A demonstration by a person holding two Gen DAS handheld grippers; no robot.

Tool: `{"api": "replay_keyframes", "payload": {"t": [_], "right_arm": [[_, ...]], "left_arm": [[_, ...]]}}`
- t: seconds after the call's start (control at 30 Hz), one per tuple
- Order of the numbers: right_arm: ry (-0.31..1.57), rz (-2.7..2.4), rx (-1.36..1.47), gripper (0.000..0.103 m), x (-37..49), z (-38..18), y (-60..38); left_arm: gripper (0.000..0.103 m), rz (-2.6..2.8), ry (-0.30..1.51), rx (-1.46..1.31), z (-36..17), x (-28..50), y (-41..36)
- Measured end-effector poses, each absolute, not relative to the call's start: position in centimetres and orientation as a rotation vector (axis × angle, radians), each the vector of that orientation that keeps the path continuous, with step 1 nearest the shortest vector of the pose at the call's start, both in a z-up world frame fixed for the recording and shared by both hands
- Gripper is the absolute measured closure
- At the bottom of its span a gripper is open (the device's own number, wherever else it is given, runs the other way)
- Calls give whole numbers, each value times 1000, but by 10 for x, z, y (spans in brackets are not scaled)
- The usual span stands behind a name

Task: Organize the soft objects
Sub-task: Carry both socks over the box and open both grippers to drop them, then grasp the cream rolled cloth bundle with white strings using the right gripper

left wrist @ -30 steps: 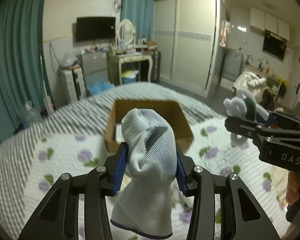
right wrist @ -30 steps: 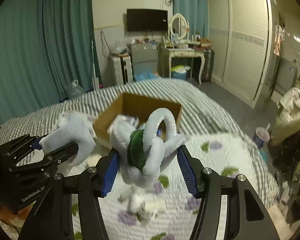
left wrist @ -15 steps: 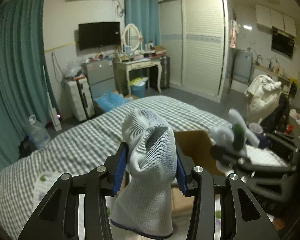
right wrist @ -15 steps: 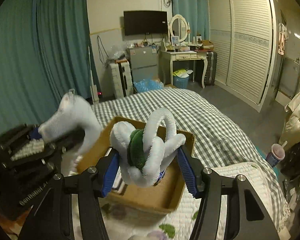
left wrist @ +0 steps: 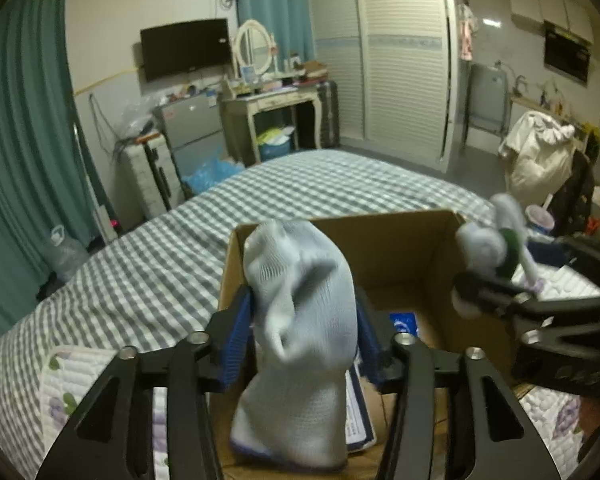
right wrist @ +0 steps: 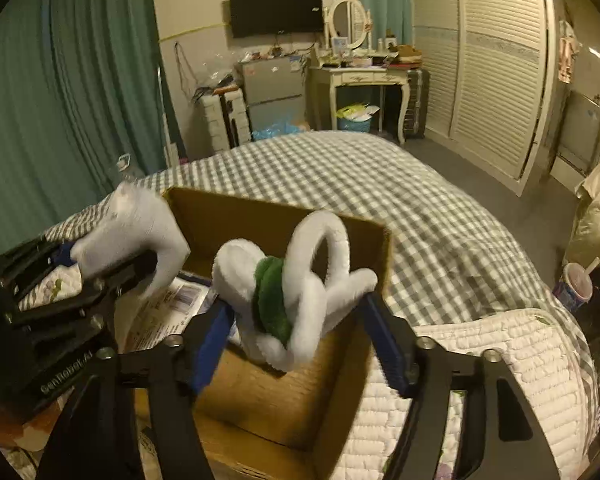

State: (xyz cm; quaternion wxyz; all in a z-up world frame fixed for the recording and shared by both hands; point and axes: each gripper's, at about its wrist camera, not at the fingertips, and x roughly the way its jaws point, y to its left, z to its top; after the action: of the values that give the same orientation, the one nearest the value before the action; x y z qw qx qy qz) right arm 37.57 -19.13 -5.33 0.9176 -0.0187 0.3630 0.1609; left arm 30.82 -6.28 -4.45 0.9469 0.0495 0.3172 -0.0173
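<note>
Opening jaws around knitted glove [left wrist: 300,320], fuzzy looped toy [right wrist: 296,292].

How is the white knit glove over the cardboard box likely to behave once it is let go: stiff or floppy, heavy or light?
Probably floppy: the white knit glove creases and sags between the left gripper's opening jaws. Likely light, thin mesh. It should drop limp into the cardboard box, not roll.

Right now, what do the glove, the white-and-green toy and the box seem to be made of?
Glove: knitted fabric, matte; mesh weave shows. White-and-green toy: fuzzy plush or chenille, probably; fluffy surface. Box: brown cardboard, dull; cut edges visible.
</note>
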Motion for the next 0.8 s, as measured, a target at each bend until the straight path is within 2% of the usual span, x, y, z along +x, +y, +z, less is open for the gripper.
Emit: {"api": "replay_keyframes", "payload": {"t": [0.03, 0.1, 0.17, 0.37, 0.43, 0.47, 0.53, 0.63, 0.8], "right_arm": [[733, 327, -25, 26, 373, -49, -195], [714, 333, -1, 20, 368, -37, -200], [690, 334, 7, 19, 361, -22, -201], [603, 328, 37, 11, 316, 46, -215], [578, 323, 27, 8, 291, 71, -218], [565, 318, 9, 6, 274, 86, -220], [552, 312, -20, 4, 248, 108, -221], [547, 311, -61, 1, 213, 128, -224], [567, 359, -97, 1, 161, 135, -227]], "left_arm": [[39, -31, 643, 106, -41, 309, -60], [24, -15, 616, 118, -29, 302, -60], [19, 6, 579, 105, -11, 290, -57], [19, 27, 476, 93, 62, 230, -54], [13, 30, 435, 87, 87, 201, -53], [6, 30, 422, 85, 96, 192, -50], [6, 33, 383, 95, 118, 160, -51], [6, 44, 353, 123, 139, 124, -53], [6, 19, 356, 108, 142, 80, -52]]}}
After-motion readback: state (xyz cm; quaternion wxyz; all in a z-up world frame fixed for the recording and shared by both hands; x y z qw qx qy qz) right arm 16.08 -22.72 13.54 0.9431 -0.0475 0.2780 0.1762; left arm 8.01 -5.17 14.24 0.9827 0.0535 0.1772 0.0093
